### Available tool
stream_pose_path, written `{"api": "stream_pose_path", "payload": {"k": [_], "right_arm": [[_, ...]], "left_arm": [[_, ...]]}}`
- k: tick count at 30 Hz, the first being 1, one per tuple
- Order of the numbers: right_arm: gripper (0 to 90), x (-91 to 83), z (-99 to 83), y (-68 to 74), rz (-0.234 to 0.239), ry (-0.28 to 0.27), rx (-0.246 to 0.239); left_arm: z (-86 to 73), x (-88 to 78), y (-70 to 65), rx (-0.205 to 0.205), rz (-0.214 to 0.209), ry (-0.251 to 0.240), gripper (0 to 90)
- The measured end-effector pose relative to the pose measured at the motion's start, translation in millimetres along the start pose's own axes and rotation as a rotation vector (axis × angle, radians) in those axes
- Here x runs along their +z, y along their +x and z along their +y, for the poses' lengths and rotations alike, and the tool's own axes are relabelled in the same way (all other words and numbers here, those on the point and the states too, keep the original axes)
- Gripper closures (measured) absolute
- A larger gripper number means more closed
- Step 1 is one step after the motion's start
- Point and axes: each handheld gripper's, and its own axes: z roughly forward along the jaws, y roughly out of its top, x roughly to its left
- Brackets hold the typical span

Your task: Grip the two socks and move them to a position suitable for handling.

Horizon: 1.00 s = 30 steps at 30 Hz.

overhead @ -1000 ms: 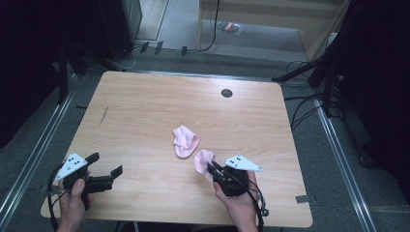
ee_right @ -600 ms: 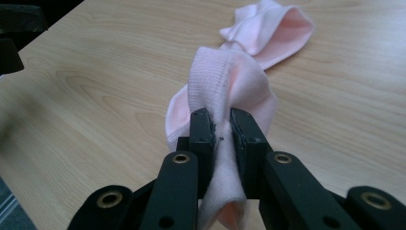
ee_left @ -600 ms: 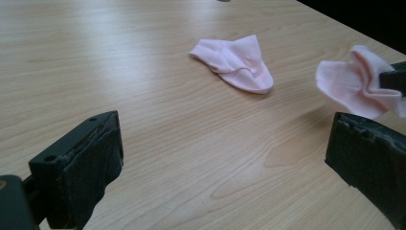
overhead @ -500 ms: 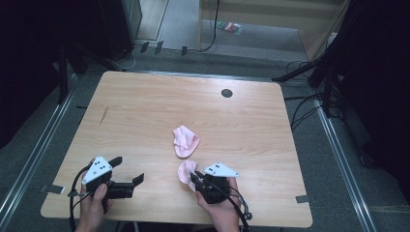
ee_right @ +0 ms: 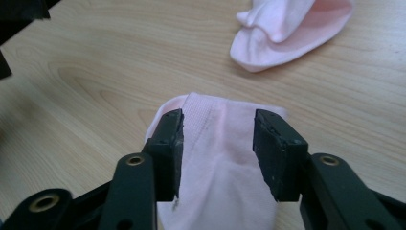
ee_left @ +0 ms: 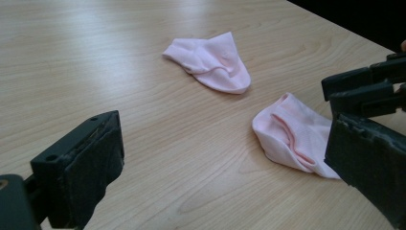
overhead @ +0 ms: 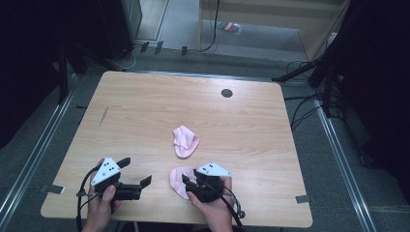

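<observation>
Two small pink socks lie on the wooden table (overhead: pixel 145 106). One sock (overhead: pixel 185 141) (ee_left: pixel 210 64) (ee_right: pixel 292 28) rests near the table's middle. The other sock (overhead: pixel 177 178) (ee_left: pixel 292 136) (ee_right: pixel 218 191) lies flat near the front edge. My right gripper (overhead: pixel 189 182) (ee_right: pixel 221 148) hovers low over this sock. Its jaws have just been opening, the sock's cuff end lies between them, and the pads do not press on it. To the left, my left gripper (overhead: pixel 135 172) (ee_left: pixel 225 177) stands wide open with nothing in it, pointing toward the near sock.
A round black grommet (overhead: pixel 226 93) sits at the table's back right, and a short dark mark (overhead: pixel 104 115) at the left. Both hands are close to the table's front edge. Metal rails and cables run along the floor on both sides.
The right gripper carried the second sock leftward and toward the front edge, set it down and opened its jaws. The left gripper moved right, toward that sock.
</observation>
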Motion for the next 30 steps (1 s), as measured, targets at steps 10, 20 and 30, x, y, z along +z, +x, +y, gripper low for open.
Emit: {"api": "stream_pose_path", "payload": {"k": [10,20,30], "right_arm": [[67.0,-3.2,-5.7,18.6,0.054,0.04,-0.061],[65.9,20.9,-23.1,34.6,0.055,0.118,-0.113],[88.9,23.9,-31.8,31.5,0.013,0.073,-0.134]], "left_arm": [[-0.7,9.4,-10.7,0.014,0.017,0.016,16.0],[-1.9,14.1,-14.8,0.012,0.014,0.035,24.0],[-2.6,25.8,-23.0,0.021,-0.025,0.09,26.9]]}}
